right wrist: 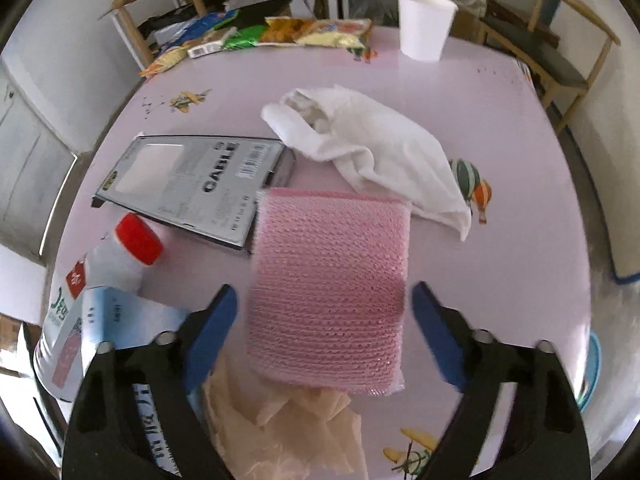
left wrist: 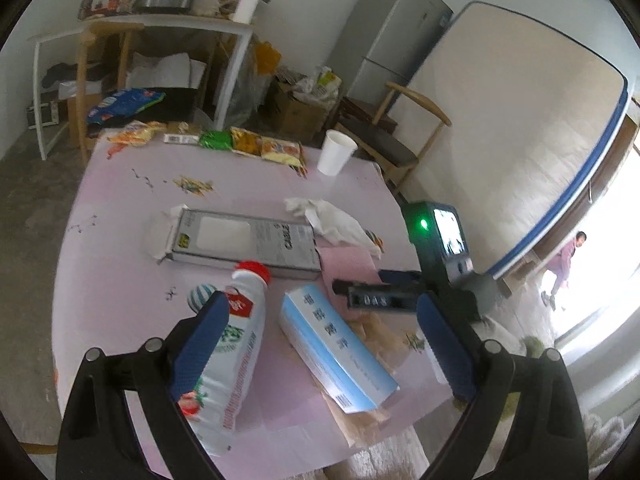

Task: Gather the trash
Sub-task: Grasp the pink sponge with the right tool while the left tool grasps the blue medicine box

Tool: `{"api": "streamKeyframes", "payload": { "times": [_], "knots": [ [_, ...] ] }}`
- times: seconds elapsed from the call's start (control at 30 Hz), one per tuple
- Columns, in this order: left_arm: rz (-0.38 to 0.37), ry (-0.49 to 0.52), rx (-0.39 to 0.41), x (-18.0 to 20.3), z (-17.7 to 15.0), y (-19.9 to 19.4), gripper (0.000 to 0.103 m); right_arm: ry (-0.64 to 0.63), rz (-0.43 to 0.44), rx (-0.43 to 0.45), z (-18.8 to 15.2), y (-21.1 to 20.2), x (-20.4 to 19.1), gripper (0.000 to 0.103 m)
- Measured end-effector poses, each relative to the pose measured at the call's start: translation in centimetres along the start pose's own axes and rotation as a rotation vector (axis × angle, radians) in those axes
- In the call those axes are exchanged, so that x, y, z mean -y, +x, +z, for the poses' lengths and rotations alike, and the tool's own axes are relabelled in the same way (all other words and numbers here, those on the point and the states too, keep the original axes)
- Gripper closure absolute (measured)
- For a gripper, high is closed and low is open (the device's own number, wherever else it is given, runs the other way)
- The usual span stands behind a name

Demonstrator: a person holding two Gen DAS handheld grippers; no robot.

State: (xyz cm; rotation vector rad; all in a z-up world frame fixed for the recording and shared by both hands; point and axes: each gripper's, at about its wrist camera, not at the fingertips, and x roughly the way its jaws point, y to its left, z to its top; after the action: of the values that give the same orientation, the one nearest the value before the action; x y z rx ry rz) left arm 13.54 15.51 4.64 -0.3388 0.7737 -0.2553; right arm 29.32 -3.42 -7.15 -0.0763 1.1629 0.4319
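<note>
**Trash spread over the pink table**

We count one bottle, one blue-and-white carton, one grey "CABLE" box, one pink bubble-wrap pouch, one white bag, one paper cup and a row of snack packets along the far edge. Our left gripper is spread above the bottle and carton, pinching nothing. Our right gripper stands spread with the pouch between its fingers, not gripped. The right of the table lies open. Crumpled beige paper is partly hidden beneath the pouch.
</note>
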Motion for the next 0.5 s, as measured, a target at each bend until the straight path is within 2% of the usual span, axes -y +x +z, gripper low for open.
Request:
{"api": "streamKeyframes", "payload": {
  "times": [0.13,0.3,0.4,0.5],
  "knots": [
    [-0.019,0.021,-0.05,0.6,-1.0,1.2,0.011,0.065,0.059,0.026,-0.2,-0.2,1.6,0.029],
    [-0.06,0.0,-0.127,1.4,-2.2,3.6,0.011,0.156,0.163,0.036,0.2,-0.1,3.5,0.031],
    [-0.048,-0.008,-0.15,1.9,-2.6,5.0,0.012,0.243,0.267,0.044,0.1,0.0,5.2,0.031],
    [-0.002,-0.005,-0.172,2.1,-3.0,6.5,0.017,0.345,0.389,0.049,-0.2,0.2,7.1,0.031]
  ]
}}
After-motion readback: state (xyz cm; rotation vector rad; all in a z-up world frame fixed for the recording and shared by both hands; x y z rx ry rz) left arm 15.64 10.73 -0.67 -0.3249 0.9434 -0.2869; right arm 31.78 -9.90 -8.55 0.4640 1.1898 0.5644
